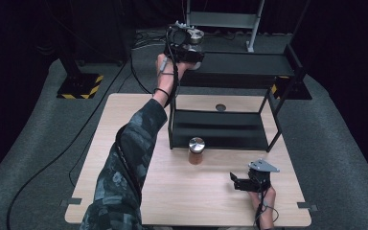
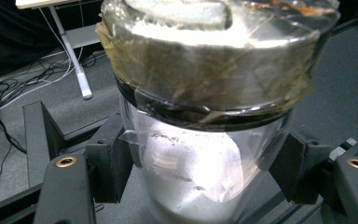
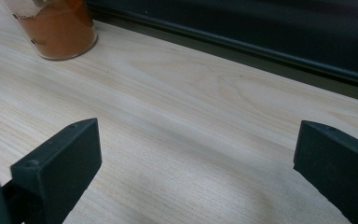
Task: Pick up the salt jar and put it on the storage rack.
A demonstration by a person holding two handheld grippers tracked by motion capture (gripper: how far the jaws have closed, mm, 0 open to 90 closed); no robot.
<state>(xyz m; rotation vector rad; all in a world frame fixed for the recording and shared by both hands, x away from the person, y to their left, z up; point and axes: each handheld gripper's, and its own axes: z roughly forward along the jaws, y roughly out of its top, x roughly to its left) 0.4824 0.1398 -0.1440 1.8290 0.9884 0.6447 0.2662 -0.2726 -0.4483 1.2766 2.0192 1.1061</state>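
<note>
So the left claw (image 1: 188, 51) is way up over the top shelf (image 1: 239, 64) of the black rack (image 1: 223, 129), arm stretched out from the bottom of the high view in a camo sleeve (image 1: 124, 167). It's pinching a clear jar (image 2: 200, 158) with whitish powder inside. In the left gripper view both black jaws are pressed against the jar's sides just under its lid (image 2: 214, 60), which is wrapped in yellowish see-through tape. Can't tell from these shots whether the jar's bottom is touching the shelf or hanging just above it.

The right claw (image 1: 244, 183) sits low near the front right part of the desk (image 1: 187, 191), spread wide with nothing between the jaws. The right gripper view has just bare pale wood between them, and it's hard to say if the jaws touch the surface or hover.

Second jar (image 1: 196, 150) stands upright on the desk, right in front of the rack's lower shelf (image 1: 220, 128), with a silver lid and orange-brown powder in it. It's well apart from the right claw, up and to the left of it in the high view. The same jar's base (image 3: 56, 30) shows at the top left of the right gripper view.
</note>
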